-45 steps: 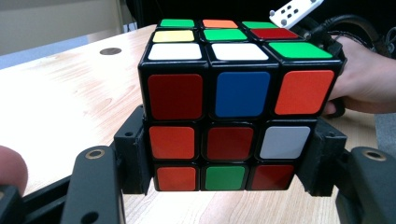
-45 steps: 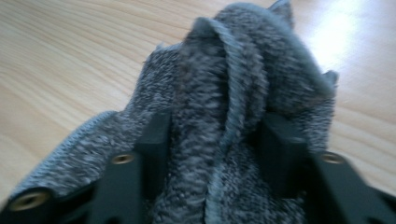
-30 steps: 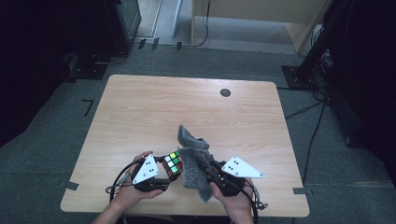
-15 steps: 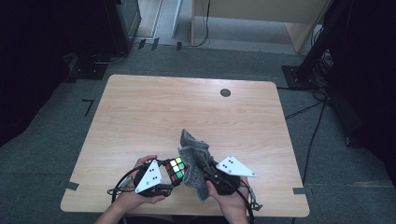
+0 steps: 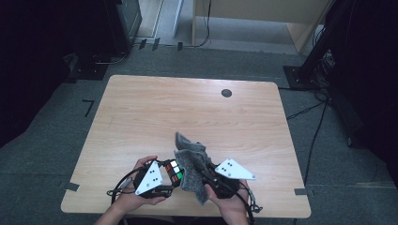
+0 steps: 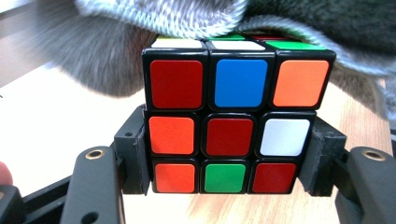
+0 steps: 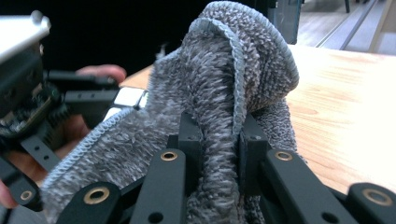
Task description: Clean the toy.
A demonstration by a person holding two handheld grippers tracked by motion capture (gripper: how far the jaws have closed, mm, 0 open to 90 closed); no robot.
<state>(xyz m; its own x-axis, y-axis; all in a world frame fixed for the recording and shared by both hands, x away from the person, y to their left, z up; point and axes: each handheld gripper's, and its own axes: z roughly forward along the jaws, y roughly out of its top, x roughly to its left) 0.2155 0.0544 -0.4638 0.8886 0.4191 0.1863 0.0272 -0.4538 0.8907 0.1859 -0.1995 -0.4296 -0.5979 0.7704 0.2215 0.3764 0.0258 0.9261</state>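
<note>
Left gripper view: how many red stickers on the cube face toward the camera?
4 on the cube: top-left, centre, bottom-left, bottom-right. The middle-left one looks orange-red, so it might be a fifth. Other faces are mostly hidden by the cloth.

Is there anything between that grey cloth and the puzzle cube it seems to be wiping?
Nothing visible. The grey cloth, pinched in the right gripper, already drapes over the top of the cube, which the left gripper clamps by its sides. No other object sits between them.
</note>
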